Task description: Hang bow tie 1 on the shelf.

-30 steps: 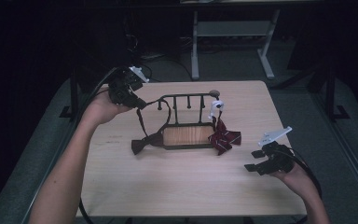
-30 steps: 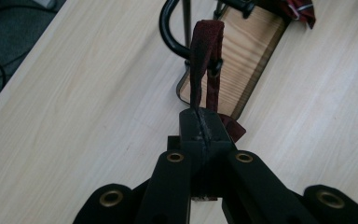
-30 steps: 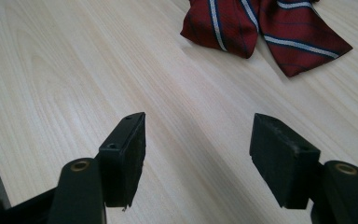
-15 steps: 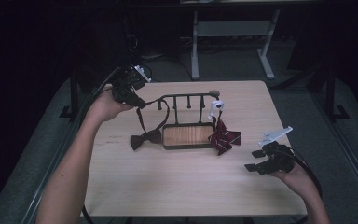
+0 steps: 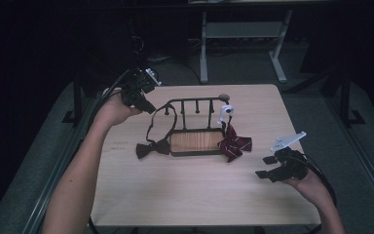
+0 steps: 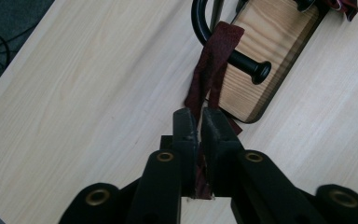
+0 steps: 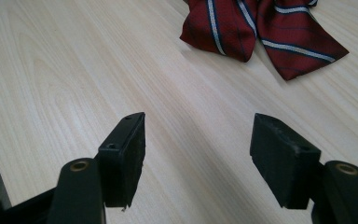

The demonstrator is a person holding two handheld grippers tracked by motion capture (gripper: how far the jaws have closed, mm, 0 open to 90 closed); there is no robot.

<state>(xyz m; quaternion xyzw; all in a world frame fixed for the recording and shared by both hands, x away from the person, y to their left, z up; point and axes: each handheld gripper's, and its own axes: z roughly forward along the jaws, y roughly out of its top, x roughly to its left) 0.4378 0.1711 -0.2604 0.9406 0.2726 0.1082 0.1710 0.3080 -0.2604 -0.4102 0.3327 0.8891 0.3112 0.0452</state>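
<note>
Strap (image 6: 213,65) of dark maroon fabric bow tie (image 5: 152,147) clamped in left gripper (image 5: 146,105), looped over black metal rack with wooden base (image 5: 195,141), likely mid-unhooking, next needing a lift clear of the peg; right gripper (image 5: 268,166) agape, idle right of rack.

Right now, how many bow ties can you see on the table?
2. A dark bow tie lies left of the wooden rack, its strap pinched by the left gripper; a striped red bow tie lies at the rack's right end.

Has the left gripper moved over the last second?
Yes, slightly. The left gripper, shut on the dark bow tie's strap, has drifted back toward the table's far-left corner, away from the rack.
</note>
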